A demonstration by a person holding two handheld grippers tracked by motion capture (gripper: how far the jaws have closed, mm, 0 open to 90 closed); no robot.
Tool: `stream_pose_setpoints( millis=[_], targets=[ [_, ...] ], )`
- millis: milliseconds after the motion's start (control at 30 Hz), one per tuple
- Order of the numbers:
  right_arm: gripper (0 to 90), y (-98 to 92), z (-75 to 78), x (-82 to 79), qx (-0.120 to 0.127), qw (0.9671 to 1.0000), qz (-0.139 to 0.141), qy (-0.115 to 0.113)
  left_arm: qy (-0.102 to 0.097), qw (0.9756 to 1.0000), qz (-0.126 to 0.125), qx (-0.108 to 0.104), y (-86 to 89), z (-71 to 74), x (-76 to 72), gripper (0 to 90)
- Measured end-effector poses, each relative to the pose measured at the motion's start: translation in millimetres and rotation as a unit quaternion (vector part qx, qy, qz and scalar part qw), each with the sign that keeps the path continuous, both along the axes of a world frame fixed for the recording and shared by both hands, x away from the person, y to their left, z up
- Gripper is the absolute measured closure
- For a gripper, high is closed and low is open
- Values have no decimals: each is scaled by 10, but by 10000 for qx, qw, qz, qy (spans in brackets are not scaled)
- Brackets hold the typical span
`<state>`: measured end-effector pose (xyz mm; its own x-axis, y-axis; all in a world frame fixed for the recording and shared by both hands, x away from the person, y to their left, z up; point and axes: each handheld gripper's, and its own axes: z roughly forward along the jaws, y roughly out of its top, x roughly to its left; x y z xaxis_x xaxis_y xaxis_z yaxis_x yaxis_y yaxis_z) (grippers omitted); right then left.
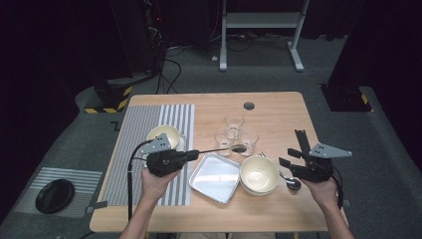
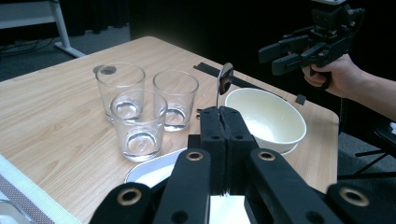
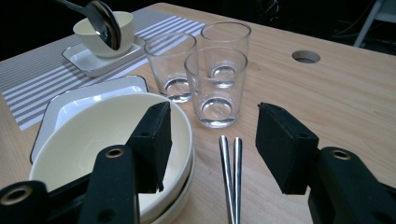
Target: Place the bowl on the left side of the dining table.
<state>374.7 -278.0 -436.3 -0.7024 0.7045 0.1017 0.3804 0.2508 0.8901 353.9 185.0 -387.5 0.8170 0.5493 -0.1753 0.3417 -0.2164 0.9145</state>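
Gripping a spoon [image 2: 224, 80], left gripper [image 2: 225, 112] hovers above three glasses [image 2: 140, 123]; right gripper [image 3: 212, 140] gapes, seemingly empty.

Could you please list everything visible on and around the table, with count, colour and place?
Held spoon: one, silver, clamped in the left gripper above the glasses.
Glasses: three, clear, clustered mid-table.
Stacked bowls: cream, right of the tray.
Tray: one, white, square, centre front.
Lying utensils: two silver handles, right of the bowls.
Small bowl: one, cream, on the striped mat.
Black dish: one, on the floor at left.
Table: one, light wood.
Left gripper: black, shut on the spoon.
Right gripper: black, open, above the utensils.
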Motion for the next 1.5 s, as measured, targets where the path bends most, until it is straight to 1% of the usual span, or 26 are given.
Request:
stream_pose_setpoints(
  millis=[33,233,300,433,467,500,600,633,700,733,800,833,867,900,1000,1067,1100,1133,1233,1300,1333,1367,1400,1433,1467,1500],
  targets=[
    [453,-13,-14,-5,10,10000,-27,5,-48,10000,-4,13,19,1,0,891],
    [450,-106,-100,-41,41,9998,-191,65,11,9999,113,-69,69,-1,-22,891],
    [449,-136,-135,-60,51,9996,-248,110,-11,9999,123,-58,92,0,-24,891],
    [449,-196,-244,-104,128,9991,-366,180,0,9998,183,-93,131,-8,-41,891],
    [449,-196,-244,-104,128,9991,-366,180,0,9998,183,-93,131,-8,-41,891],
    [449,-236,-325,-133,117,9987,-420,246,-8,9998,193,-80,146,-11,-44,891],
    [448,-257,-380,-153,151,9982,-496,313,11,9997,243,-98,179,-23,-51,891],
    [448,-283,-437,-173,60,9980,-542,331,15,9996,272,-105,198,-31,-53,891],
    [448,-294,-468,-181,47,9977,-569,360,15,9995,300,-111,206,-33,-57,891],
    [448,-316,-510,-192,-18,9975,-600,386,5,9995,294,-97,226,-37,-58,891],
    [448,-320,-528,-194,4,9972,-627,399,0,9995,293,-92,235,-41,-60,891],
    [448,-324,-561,-199,-16,9967,-676,447,58,9993,352,-126,241,-47,-72,891],
    [448,-324,-561,-199,-16,9967,-676,447,58,9993,352,-126,241,-47,-72,891],
    [449,-321,-598,-198,-20,9958,-753,516,42,9993,364,-106,262,-51,-74,891],
    [467,-328,-637,-193,-38,9952,-813,546,-6,9993,357,-77,298,-54,-74,891],
    [467,-329,-649,-191,-71,9951,-831,534,31,9991,415,-128,301,-56,-83,891],
    [467,-337,-670,-190,-152,9947,-862,535,55,9989,436,-144,310,-57,-87,891],
    [467,-335,-680,-187,-127,9942,-912,548,24,9990,427,-109,325,-56,-85,891],
    [467,-344,-708,-180,-156,9935,-974,574,38,9986,496,-185,344,-65,-95,891],
    [467,-348,-730,-166,-195,9934,-990,545,76,9984,531,-168,360,-69,-103,891],
    [467,-341,-736,-168,-190,9925,-1047,605,82,9982,562,-206,362,-74,-105,891],
    [466,-338,-744,-164,-206,9922,-1067,613,-39,9988,480,-115,382,-78,-85,891],
    [467,-332,-751,-162,-239,9916,-1106,621,-39,9988,480,-115,382,-78,-85,891],
    [468,-322,-759,-160,-266,9906,-1193,618,100,9981,570,-212,381,-87,-102,891],
    [468,-322,-759,-160,-266,9906,-1193,618,100,9981,570,-212,381,-87,-102,891],
    [468,-317,-778,-137,-327,9882,-1364,615,109,9980,604,-160,401,-92,-104,891]
  ],
)
